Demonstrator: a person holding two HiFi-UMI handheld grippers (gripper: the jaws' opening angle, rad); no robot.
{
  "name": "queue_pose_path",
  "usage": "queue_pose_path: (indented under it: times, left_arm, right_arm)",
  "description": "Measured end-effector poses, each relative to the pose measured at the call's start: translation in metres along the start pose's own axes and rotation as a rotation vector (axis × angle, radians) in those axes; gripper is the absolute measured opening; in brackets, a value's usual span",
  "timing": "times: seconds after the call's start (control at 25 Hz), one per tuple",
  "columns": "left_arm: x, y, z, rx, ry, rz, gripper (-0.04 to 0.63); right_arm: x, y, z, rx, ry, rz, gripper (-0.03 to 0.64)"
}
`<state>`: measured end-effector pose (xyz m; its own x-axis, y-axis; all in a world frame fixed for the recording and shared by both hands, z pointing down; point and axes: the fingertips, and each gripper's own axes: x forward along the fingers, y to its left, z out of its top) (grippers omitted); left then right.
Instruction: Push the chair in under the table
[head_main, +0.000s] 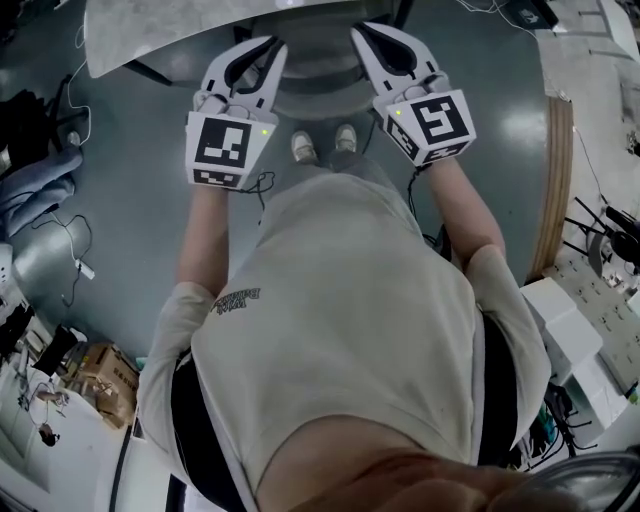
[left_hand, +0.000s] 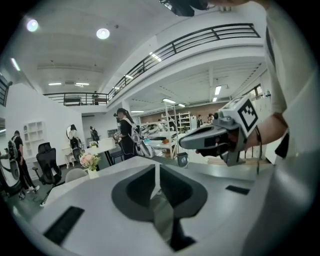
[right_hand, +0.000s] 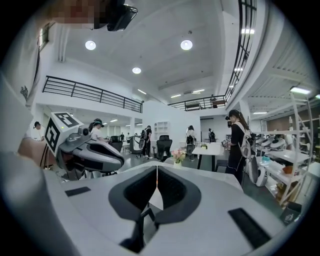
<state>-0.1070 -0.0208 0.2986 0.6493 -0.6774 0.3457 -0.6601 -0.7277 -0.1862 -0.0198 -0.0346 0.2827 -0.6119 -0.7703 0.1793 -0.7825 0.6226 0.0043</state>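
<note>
In the head view a light grey tabletop (head_main: 170, 35) runs across the top. A grey rounded chair (head_main: 315, 88) sits at its near edge, partly beneath it. My left gripper (head_main: 275, 47) is shut and points at the chair's left side. My right gripper (head_main: 360, 35) is also shut and points at its right side. Whether either tip touches the chair I cannot tell. The left gripper view shows its own jaws (left_hand: 158, 169) pressed together, empty, with the right gripper (left_hand: 215, 137) alongside. In the right gripper view the jaws (right_hand: 157, 171) are closed and the left gripper (right_hand: 90, 155) is beside them.
The person's shoes (head_main: 322, 145) stand just behind the chair. A wooden-edged platform (head_main: 555, 180) lies to the right, with white boxes (head_main: 565, 330) nearer. Cables (head_main: 70, 250) and cartons (head_main: 100, 370) lie on the left floor. Further off are people and a table with flowers (right_hand: 178, 155).
</note>
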Motion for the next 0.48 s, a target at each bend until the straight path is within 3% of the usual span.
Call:
queue_pose_path:
  times: [0.16, 0.28, 0.36, 0.48]
  left_arm:
    - [0.014, -0.030, -0.016, 0.061, 0.118, -0.164, 0.012]
    - [0.025, -0.045, -0.037, 0.097, 0.205, -0.218, 0.016]
    - [0.032, -0.053, -0.050, 0.097, 0.250, -0.260, 0.123]
    - [0.043, -0.064, -0.068, 0.142, 0.306, -0.321, 0.160]
  right_arm:
    - [0.006, -0.001, -0.013, 0.030, 0.054, 0.101, 0.012]
    - [0.010, 0.000, -0.030, 0.006, 0.109, 0.162, 0.022]
    - [0.011, 0.002, -0.044, -0.018, 0.159, 0.194, 0.106]
    - [0.010, 0.007, -0.068, -0.064, 0.239, 0.245, 0.129]
